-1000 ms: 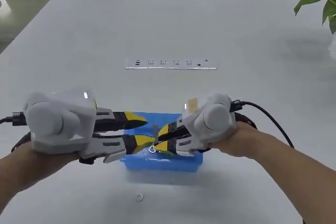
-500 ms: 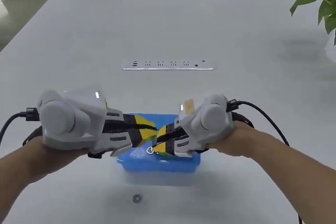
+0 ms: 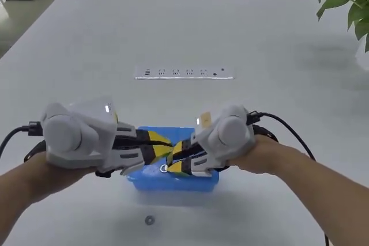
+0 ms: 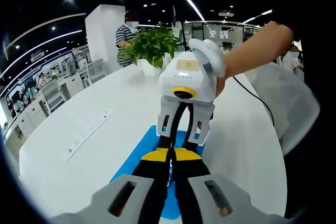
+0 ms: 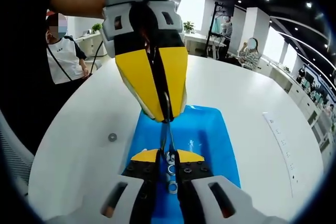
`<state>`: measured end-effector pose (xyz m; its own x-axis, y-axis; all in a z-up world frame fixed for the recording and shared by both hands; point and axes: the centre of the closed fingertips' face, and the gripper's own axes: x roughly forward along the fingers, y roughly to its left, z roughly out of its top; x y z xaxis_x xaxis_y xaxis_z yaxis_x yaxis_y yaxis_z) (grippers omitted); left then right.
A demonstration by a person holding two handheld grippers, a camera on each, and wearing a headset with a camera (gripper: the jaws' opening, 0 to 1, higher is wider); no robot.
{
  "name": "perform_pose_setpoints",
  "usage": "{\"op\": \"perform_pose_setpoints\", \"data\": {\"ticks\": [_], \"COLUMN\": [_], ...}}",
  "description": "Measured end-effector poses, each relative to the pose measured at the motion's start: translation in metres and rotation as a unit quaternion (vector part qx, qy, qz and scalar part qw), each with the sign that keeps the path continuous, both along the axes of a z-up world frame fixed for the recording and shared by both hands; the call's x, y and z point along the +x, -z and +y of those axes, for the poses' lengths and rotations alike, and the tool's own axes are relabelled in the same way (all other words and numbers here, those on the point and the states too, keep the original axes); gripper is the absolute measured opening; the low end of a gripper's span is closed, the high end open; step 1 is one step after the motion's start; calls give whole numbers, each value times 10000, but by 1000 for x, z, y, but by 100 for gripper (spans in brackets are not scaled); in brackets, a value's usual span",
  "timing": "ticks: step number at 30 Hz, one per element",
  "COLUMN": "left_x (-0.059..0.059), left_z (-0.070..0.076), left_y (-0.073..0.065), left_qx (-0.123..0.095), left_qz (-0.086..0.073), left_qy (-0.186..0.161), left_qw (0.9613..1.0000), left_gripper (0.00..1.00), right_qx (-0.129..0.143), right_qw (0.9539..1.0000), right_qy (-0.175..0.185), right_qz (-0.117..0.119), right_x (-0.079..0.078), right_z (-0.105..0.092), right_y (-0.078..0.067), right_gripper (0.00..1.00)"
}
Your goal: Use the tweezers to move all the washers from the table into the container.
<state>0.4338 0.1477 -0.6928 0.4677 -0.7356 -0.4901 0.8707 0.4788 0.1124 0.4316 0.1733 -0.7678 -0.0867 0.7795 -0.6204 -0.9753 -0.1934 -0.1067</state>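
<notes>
Two grippers are meeting tip to tip over the blue container [image 3: 196,181] on the white table [image 3: 259,38]. Pointing in from nine o'clock, the left gripper [image 3: 166,143] is pinching its yellow jaws tight on the back end of the tweezers [image 5: 167,121]. In the middle, the thin tweezers are reaching down over the container, and a small washer [image 5: 170,157] is sitting right at their tip. Pointing in from three o'clock, the right gripper [image 3: 174,164] is holding its jaws almost together, squeezing the tweezers near that tip.

I am guessing this is the drop step. Next, the right jaws need to loosen a little so the small washer falls in. After that, a loose washer [image 3: 150,220] is waiting on the table, at about seven o'clock from the container.

The grippers are covering most of the container's inside, so I am not counting what is lying in there. Whether the tip is really gripping the small washer is hard to tell.
</notes>
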Motion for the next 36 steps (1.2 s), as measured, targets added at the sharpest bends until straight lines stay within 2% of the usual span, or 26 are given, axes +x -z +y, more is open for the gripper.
{"op": "perform_pose_setpoints", "data": {"ticks": [5, 10, 19, 36], "left_x": [-1, -2, -4, -12], "left_z": [2, 1, -3, -1], "left_y": [-1, -5, -12, -34], "left_qx": [-47, -62, -155, -177], "left_qz": [84, 37, 94, -33], "left_qy": [-41, -25, -97, -117], "left_qw": [9999, 10000, 9998, 9998], "left_gripper": [4, 4, 4, 4], "right_qx": [-21, 13, 4, 25], "right_qw": [10000, 9999, 9998, 9980], "right_qy": [2, 77, 177, 628], "right_qz": [17, 67, 63, 37], "right_x": [-3, -2, -4, -8], "right_z": [-1, -1, -6, -28], "right_y": [-1, -6, -13, -32], "right_gripper": [14, 17, 20, 30]}}
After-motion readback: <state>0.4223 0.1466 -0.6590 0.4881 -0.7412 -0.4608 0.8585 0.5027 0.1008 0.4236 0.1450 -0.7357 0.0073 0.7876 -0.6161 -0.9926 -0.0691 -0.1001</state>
